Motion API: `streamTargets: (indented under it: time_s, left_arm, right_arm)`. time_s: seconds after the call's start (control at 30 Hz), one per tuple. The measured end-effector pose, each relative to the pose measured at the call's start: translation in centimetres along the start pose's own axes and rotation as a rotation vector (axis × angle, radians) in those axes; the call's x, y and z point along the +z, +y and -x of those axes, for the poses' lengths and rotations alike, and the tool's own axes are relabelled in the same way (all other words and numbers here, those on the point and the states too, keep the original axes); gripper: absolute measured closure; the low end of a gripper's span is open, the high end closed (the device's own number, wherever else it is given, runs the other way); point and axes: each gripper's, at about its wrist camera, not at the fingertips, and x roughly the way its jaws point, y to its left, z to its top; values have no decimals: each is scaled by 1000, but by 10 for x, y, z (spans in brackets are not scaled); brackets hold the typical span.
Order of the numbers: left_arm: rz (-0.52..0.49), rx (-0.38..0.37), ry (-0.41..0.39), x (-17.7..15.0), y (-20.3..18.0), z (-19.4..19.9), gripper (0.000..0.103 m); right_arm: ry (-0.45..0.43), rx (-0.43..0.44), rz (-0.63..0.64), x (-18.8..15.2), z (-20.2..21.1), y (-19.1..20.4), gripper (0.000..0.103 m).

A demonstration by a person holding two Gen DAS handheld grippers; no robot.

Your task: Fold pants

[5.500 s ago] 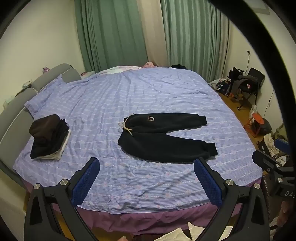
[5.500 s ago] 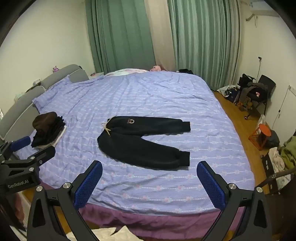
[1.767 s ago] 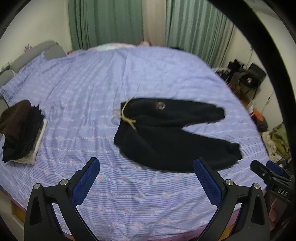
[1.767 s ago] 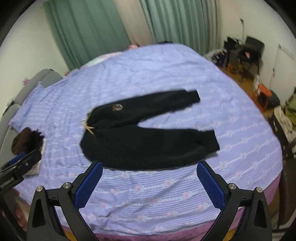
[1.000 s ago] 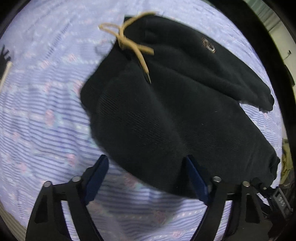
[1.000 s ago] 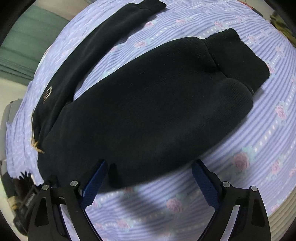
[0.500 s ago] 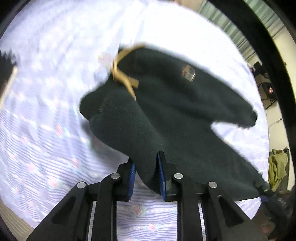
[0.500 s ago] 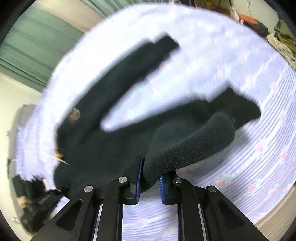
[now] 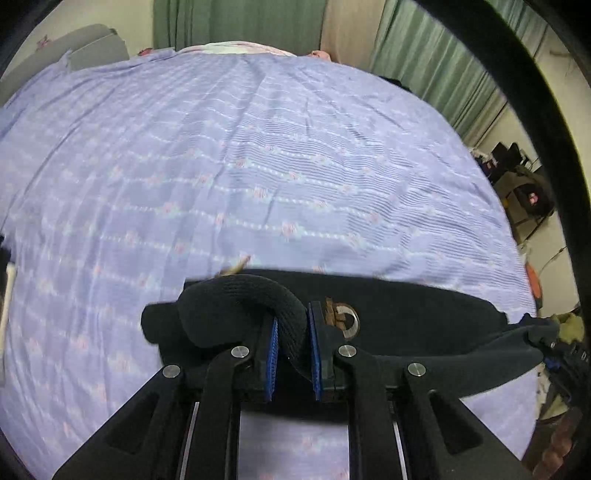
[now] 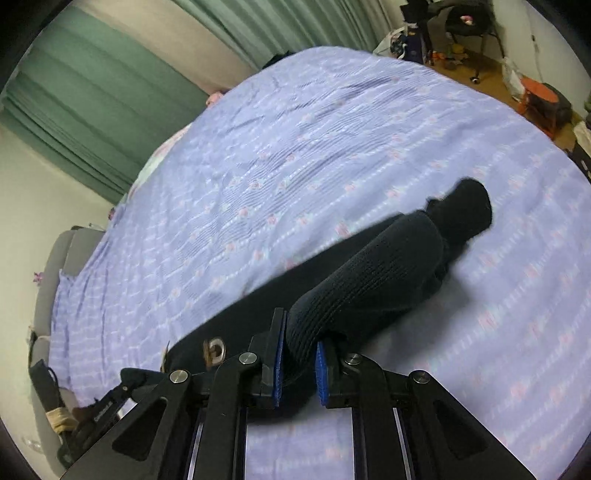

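Black sweatpants (image 9: pixel 406 317) with a tan drawstring and a small round logo (image 9: pixel 341 315) lie on the purple bedspread (image 9: pixel 258 166). My left gripper (image 9: pixel 291 354) is shut on the ribbed waistband of the near leg and holds it over the far leg. My right gripper (image 10: pixel 298 365) is shut on the near leg's ribbed cuff (image 10: pixel 362 288), lifted beside the far leg's cuff (image 10: pixel 465 210). The pants (image 10: pixel 258 310) stretch between the two grippers.
The bed (image 10: pixel 295 129) fills both views. Green curtains (image 9: pixel 424 55) hang behind it. A grey headboard (image 10: pixel 55 266) is at the left. A chair and clutter (image 10: pixel 461 26) and an orange stool (image 10: pixel 539 96) stand on the floor at the right.
Both grippers, shut on the near leg, have carried it away from me onto the far leg. The pants now lie low in both views, with more bare bedspread beyond.
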Motion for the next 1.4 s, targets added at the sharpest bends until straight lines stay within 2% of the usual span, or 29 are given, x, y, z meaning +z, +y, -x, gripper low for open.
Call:
streamTargets:
  time_s: [0.13, 0.2, 0.23, 0.27, 0.3, 0.33, 0.37, 0.4, 0.5, 0.53, 0.6, 0.73, 0.83, 0.9, 0.97, 1.03, 1.1, 1.13, 1.2, 1.3, 1.4]
  left_arm:
    - [-30, 42, 39, 8, -5, -31, 85]
    - [-48, 73, 69, 15, -6, -45, 82]
    - [-51, 80, 79, 13, -11, -48, 79]
    - [-56, 93, 82, 16, -10, -48, 68]
    - [-66, 105, 67, 22, -16, -48, 49]
    - [-86, 104, 24, 25, -22, -39, 38]
    - [-111, 111, -39, 26, -25, -24, 19]
    - [-137, 122, -101, 21, -26, -10, 11]
    - [-256, 126, -232, 8, -24, 38, 3]
    - [-277, 134, -249, 1, -18, 46, 2]
    - [-300, 144, -232, -11, -3, 51, 2]
    - [-268, 151, -121, -48, 25, 27, 4]
    - [-143, 78, -24, -60, 50, -1, 9]
    - [-25, 35, 20, -59, 71, -18, 17]
    - [68, 4, 36, -60, 79, -36, 17]
    - [113, -22, 57, -59, 82, -50, 20]
    - [119, -77, 97, -59, 77, -63, 52]
    - [124, -65, 107, -58, 76, -63, 53]
    - [122, -48, 75, -57, 74, -56, 60]
    - [114, -31, -6, -45, 72, -31, 63]
    - [99, -4, -43, -39, 69, -22, 64]
  right_arm:
    - [54, -46, -15, 24, -40, 4, 87]
    - [52, -62, -8, 30, -50, 8, 71]
    - [34, -74, 14, 32, -48, 10, 52]
    - [13, -86, 34, 34, -44, 12, 32]
    - [-22, -115, 69, 35, -36, 17, 26]
    - [-51, -130, 97, 36, -28, 21, 24]
    - [-87, -134, 134, 35, -18, 25, 24]
    - [-109, -139, 168, 33, -10, 29, 24]
    - [-144, -113, 268, 13, 17, 38, 24]
    - [-145, -99, 299, 7, 20, 40, 24]
    - [-124, -87, 361, -10, 22, 42, 24]
    - [-38, -45, 460, -56, 3, 43, 24]
    - [50, 8, 475, -84, -24, 44, 24]
    - [88, 21, 474, -97, -39, 42, 25]
    - [105, 20, 478, -104, -47, 42, 27]
    - [110, 9, 500, -114, -54, 45, 28]
    - [116, 24, 519, -122, -56, 49, 31]
    - [125, 35, 524, -124, -57, 50, 33]
    - [136, 55, 518, -123, -58, 49, 34]
    - [144, 88, 483, -117, -61, 47, 37]
    - [158, 144, 462, -110, -65, 47, 38]
